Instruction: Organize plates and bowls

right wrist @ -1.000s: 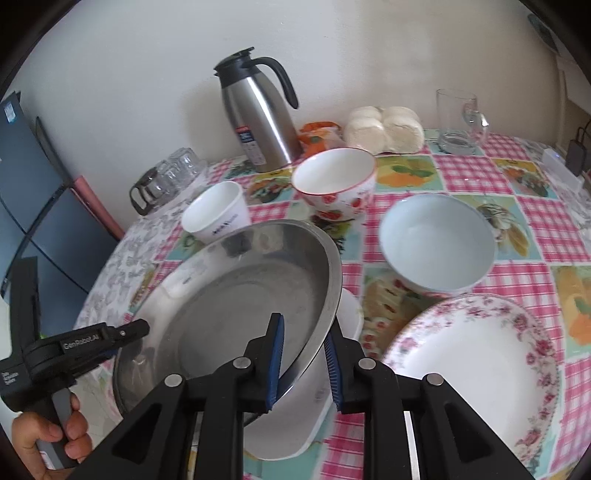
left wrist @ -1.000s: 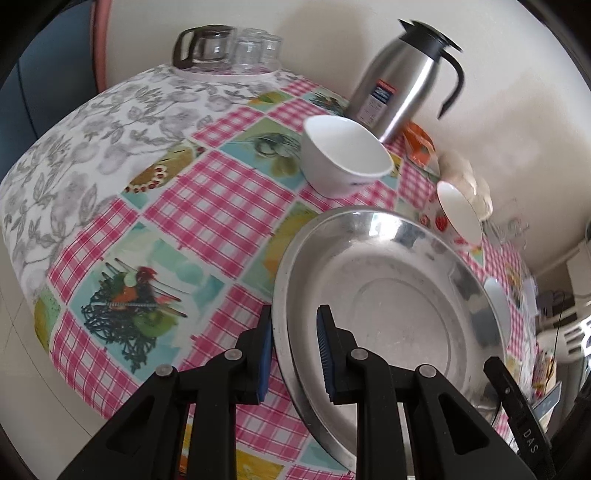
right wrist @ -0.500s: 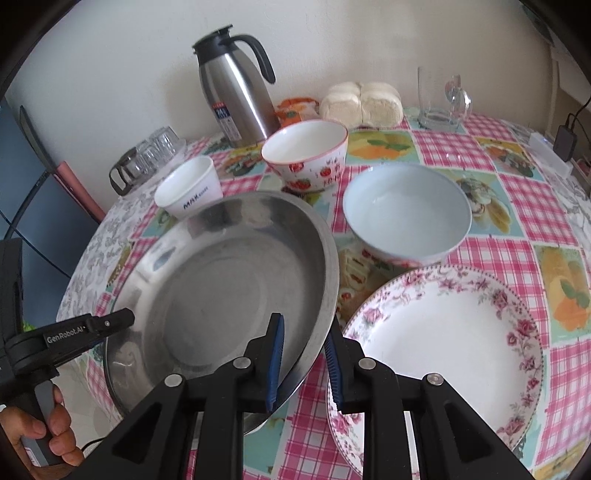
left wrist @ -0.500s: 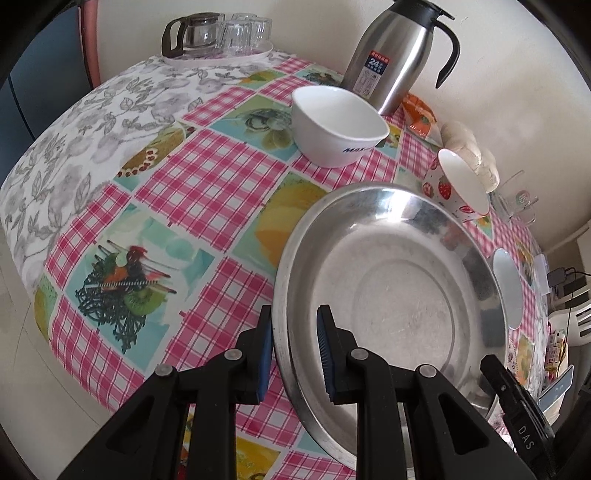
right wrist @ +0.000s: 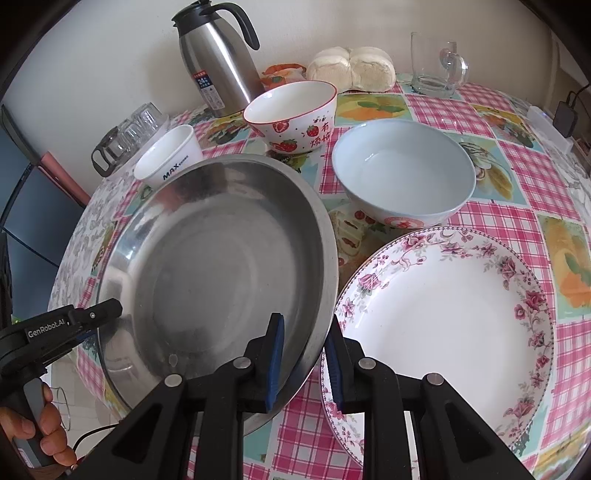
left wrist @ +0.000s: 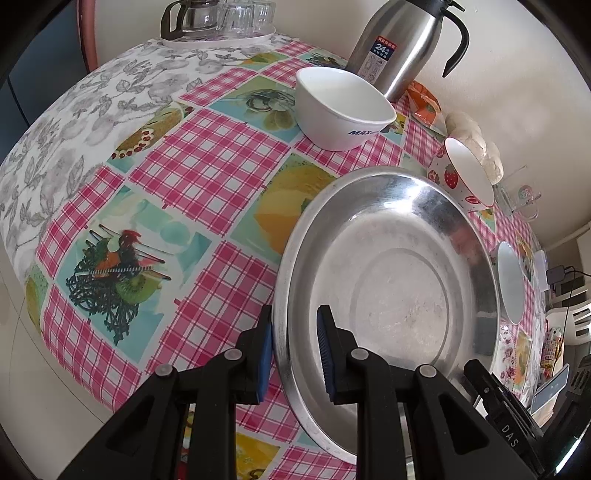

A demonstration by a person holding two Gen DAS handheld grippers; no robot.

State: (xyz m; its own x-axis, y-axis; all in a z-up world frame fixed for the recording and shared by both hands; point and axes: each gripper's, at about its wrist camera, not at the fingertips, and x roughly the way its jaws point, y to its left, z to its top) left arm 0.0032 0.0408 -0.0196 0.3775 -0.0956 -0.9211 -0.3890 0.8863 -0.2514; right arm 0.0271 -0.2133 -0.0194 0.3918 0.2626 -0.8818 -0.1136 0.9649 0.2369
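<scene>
Both hand-held grippers are clamped on the same item: the large round stainless steel plate point(right wrist: 221, 266). The right hand-held gripper point(right wrist: 303, 362) has its blue pads either side of the plate's near-right rim; the left hand-held gripper point(left wrist: 293, 354) pinches the opposite rim. A hand point(right wrist: 40, 435) at the lower left of the right wrist view holds the left tool's handle.

The steel plate is tilted, right edge raised, and overlaps the left rim of the white round plate with a pink floral border point(right wrist: 443, 325), which lies flat on the worktop point(left wrist: 207, 155) under a pink-checked fruit-print cloth. Whether the steel plate's low side touches the cloth cannot be told.

Progress, judged: early. Nothing looks stacked yet.
- The steel plate is in hand, seemingly heading onto or next to the floral plate.
- The pale blue wide bowl point(right wrist: 402, 181) sits alone just behind the floral plate.
- The white bowl with red strawberries and a red rim point(right wrist: 291, 114) sits alone, further back.
- The small plain white bowl printed "MAX" point(right wrist: 170, 158) sits alone at back left, just behind the steel plate.

Left to do, likely: set the steel plate down with the other plate, then nest the three bowls, which probably means small into large.

Not task items: the steel thermos jug with black handle point(right wrist: 218, 59), clear glass mug point(right wrist: 436, 66), pale bread rolls point(right wrist: 351, 70), and glass teapot with cups point(left wrist: 218, 18).
</scene>
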